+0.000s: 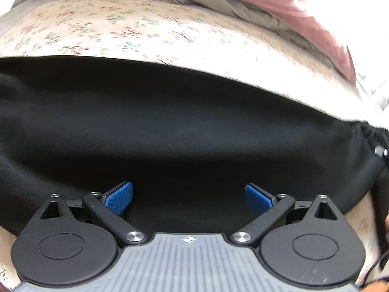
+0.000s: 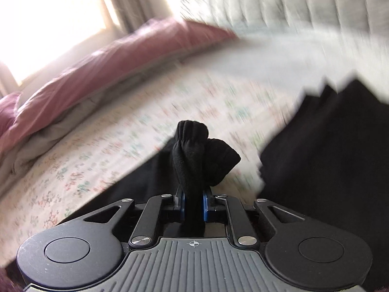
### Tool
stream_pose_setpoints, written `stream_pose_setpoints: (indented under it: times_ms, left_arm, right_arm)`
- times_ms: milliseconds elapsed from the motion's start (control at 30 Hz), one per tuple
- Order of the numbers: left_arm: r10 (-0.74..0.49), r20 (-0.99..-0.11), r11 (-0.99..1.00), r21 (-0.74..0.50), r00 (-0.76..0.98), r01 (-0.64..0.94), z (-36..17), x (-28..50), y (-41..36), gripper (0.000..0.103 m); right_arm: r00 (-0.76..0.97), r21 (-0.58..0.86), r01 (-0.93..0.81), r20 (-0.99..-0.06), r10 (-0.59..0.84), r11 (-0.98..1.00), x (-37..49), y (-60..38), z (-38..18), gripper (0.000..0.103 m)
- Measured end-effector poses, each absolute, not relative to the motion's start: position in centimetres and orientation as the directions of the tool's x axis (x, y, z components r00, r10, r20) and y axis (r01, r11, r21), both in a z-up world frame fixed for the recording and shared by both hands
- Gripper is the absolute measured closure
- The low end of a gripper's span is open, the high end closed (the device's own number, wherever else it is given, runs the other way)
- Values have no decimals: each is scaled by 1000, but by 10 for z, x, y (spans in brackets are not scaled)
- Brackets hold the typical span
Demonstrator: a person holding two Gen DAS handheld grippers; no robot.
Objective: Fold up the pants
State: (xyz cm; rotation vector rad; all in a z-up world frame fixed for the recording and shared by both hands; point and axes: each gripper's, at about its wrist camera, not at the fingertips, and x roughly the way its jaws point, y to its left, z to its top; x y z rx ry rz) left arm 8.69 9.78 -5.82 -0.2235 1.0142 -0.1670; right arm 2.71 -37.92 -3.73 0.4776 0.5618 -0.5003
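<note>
Right gripper (image 2: 193, 205) pinched only a bunched elastic hem of the black pants (image 2: 194, 160).
Left gripper (image 1: 189, 198) gaped empty at lower centre; that thin bite could have slipped, spoiling the fold.

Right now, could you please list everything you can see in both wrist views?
pants: one, black, spread on the sheet; a bunched, gathered edge is pinched in the right hand-held gripper.
sheet: one, white with a small floral print, covering the bed under the pants.
duvet: one, pink with a grey underside, heaped along the bed's far side.
headboard: one, pale and padded, blurred, at the bed's end.
window: one, bright, behind the duvet.
curtain: one, light, beside the window.
left hand-held gripper: one, black with blue pads, jaws open above the pants, holding nothing.
right hand-held gripper: one, black with blue pads, closed on the pants.
</note>
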Motion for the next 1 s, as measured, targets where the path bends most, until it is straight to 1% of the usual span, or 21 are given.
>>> stream_pose_setpoints:
  times_ms: [100,200,233,400,700,933,1000]
  left_arm:
    - [-223,-816,962,-272,533,-14,-59,94,109,0]
    - [-178,-824,975,-223,538,-19,-62,94,108,0]
    - [-169,-825,978,-208,538,-11,-62,93,106,0]
    - [-123,-830,991,-132,544,24,-63,90,94,0]
    - [-95,-822,994,-109,561,8,-66,103,89,0]
    - [-47,-778,994,-96,627,-45,-63,155,89,0]
    - [-42,-781,992,-108,624,-67,-66,174,95,0]
  right_arm:
    - [767,265,525,-559,-314,809,27,-363,-25,91]
    - [780,177,495,-521,-345,851,29,-345,-16,91]
    - [782,167,490,-519,-346,856,32,-342,-16,91]
    - [778,200,498,-534,-332,844,35,-347,-17,91]
    - [797,217,462,-527,-296,860,30,-344,-10,91]
    - [810,210,435,-517,-277,876,29,-336,-9,91]
    - [811,208,431,-516,-276,878,30,-334,-8,91]
